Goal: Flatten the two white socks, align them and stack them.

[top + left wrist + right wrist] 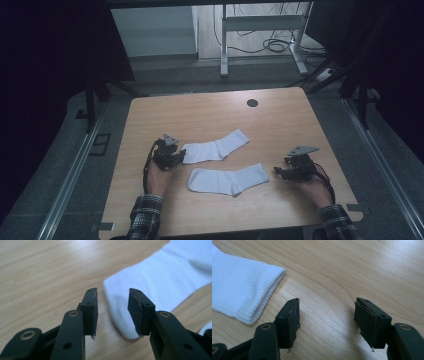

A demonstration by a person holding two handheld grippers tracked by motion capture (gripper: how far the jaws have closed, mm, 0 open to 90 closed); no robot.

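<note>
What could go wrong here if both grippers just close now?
1. The left gripper is open with the toe end of the far sock between its jaws; closing may catch only the tip, which could slip free.
2. The right gripper is open over bare table, beside the near sock cuff; closing would likely grab nothing.

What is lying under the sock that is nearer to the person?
The nearer sock lies flat directly on the wooden table, with bare wood showing around it. Nothing sticks out from beneath it, but the area it covers is hidden.
</note>
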